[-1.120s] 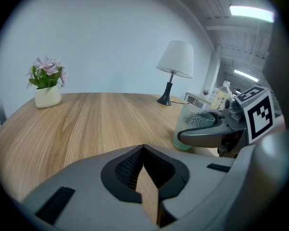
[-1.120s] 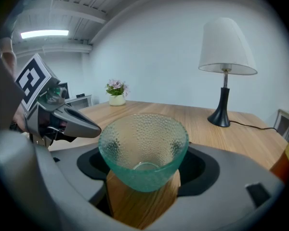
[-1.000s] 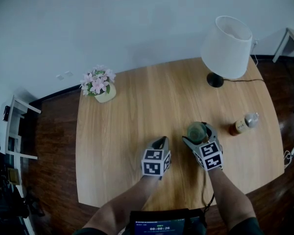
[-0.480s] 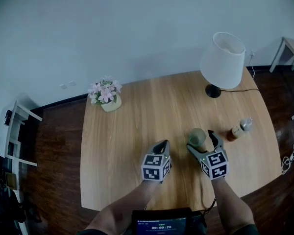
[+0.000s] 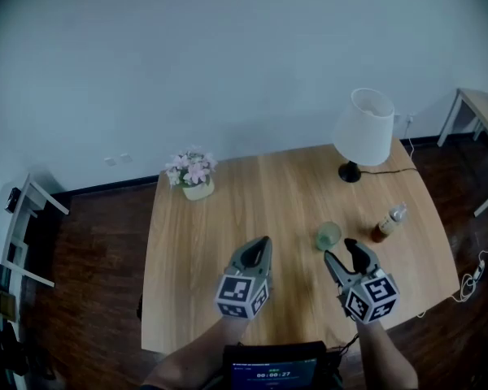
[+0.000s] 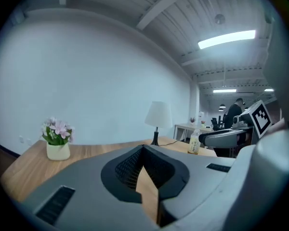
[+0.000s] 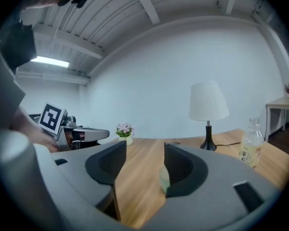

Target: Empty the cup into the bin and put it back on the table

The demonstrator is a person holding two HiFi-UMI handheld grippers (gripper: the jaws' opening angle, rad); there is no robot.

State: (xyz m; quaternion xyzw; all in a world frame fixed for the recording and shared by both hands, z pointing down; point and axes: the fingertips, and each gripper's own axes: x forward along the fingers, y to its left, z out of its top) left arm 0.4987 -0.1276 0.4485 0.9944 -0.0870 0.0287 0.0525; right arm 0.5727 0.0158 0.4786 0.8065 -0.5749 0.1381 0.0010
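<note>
Cup (image 5: 328,236) standing on tabletop (image 5: 228,210). Right gripper (image 5: 339,250) jaws half spread, just been closing, holding nothing. Left gripper (image 5: 263,241) jaws pressed together. Best backing off slowly, not bumping cup.

The cup (image 5: 328,236) is small, round and pale green, and you can see a little way through it. It stands upright on the wooden surface (image 5: 252,193) with its open top facing up. It sits toward the right side, away from the edges. Nothing holds it. What is inside cannot be seen.
</note>
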